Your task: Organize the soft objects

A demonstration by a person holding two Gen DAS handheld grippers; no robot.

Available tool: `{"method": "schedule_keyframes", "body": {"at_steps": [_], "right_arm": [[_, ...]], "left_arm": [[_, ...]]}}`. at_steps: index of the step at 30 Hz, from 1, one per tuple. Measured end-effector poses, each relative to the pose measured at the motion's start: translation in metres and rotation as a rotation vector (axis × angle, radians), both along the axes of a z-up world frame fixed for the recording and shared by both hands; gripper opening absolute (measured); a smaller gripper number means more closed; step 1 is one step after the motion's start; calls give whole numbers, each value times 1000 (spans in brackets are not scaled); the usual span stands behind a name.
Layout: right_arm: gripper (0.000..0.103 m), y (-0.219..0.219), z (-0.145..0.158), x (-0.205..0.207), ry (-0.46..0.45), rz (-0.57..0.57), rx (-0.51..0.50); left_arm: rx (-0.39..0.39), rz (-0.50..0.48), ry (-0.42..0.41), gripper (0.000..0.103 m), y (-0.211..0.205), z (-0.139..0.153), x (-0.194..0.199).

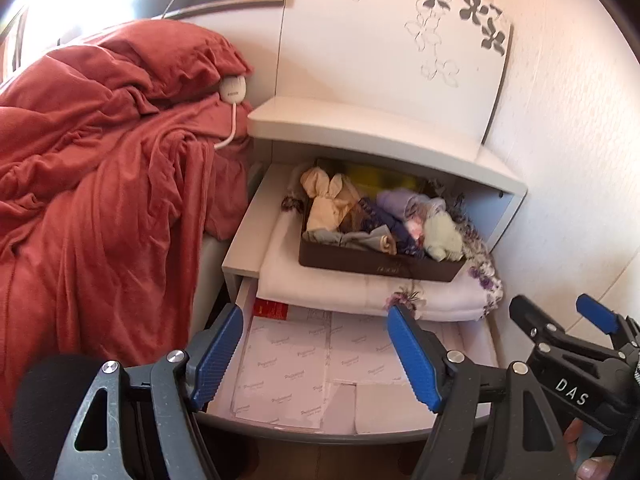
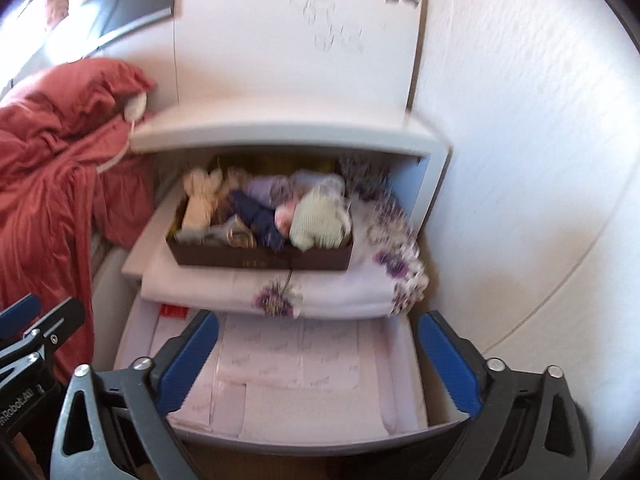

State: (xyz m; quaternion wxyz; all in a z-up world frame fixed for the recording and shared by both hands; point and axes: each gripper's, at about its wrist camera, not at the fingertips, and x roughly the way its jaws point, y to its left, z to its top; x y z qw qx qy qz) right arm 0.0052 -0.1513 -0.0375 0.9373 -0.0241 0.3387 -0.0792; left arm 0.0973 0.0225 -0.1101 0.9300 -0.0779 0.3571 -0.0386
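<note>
A brown box full of rolled soft items sits on folded white linen with purple flowers in the open upper drawer. In the box are a beige roll, navy and lilac pieces, and a pale green roll. My left gripper hangs open over the lower drawer, short of the box, with nothing between its fingers. My right gripper is beside it on the right, also open and empty; it shows in the left wrist view.
The lower drawer holds flat pink packets and a red card. A red duvet hangs off the bed close on the left, with a white corded controller. The nightstand top overhangs the box; a wall stands right.
</note>
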Motion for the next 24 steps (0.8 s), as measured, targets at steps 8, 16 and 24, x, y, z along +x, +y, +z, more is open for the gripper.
{"method": "schedule_keyframes", "body": {"at_steps": [8,16,24], "right_arm": [[103,10,32,-18,-85,4,-1],[103,6,54,-33,-154,-25,15],[103,5,65,-41,-179,-44,24]], "left_arm": [[4,6,-37,76,-2,20,-14],[7,42,-34,76,1,33,-23],[10,61,-69,76,0,48,-30]]}}
